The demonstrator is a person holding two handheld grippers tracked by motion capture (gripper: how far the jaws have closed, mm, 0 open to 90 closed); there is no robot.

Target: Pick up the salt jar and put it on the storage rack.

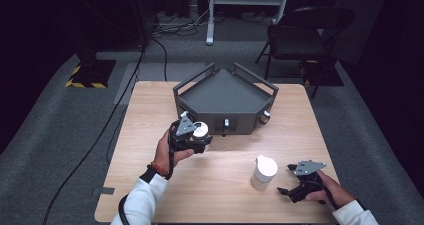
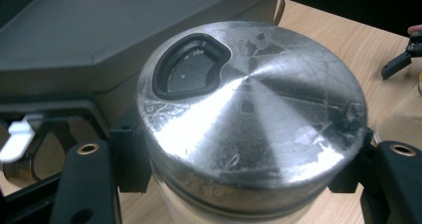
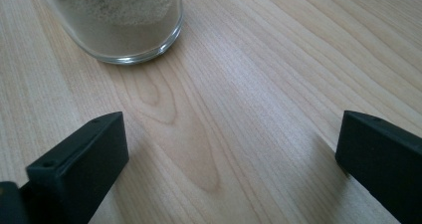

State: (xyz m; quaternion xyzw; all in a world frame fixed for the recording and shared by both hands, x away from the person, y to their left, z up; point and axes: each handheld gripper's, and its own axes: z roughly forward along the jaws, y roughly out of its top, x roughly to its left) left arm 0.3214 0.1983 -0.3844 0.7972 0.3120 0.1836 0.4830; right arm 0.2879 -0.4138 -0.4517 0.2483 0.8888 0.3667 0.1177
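Note:
My left gripper (image 1: 196,137) is shut on a jar with a brushed metal lid (image 2: 249,109), held just above the table in front of the grey tray. The lid has a black-rimmed pour opening (image 2: 191,69); the jar (image 1: 200,130) looks pale below the lid. Its black jaws press on the jar from both sides. A second glass jar (image 1: 263,171) with a white top stands at the table's front right, holding pale powder (image 3: 124,20). My right gripper (image 1: 286,179) rests open just right of that jar, apart from it, with bare wood between its fingers (image 3: 79,164).
A dark grey angular tray (image 1: 225,97) with raised rails stands at the back middle of the wooden table (image 1: 215,185). Small knobs (image 1: 226,122) sit on its front face. A black chair (image 1: 300,35) and floor cables (image 1: 100,135) lie beyond the table.

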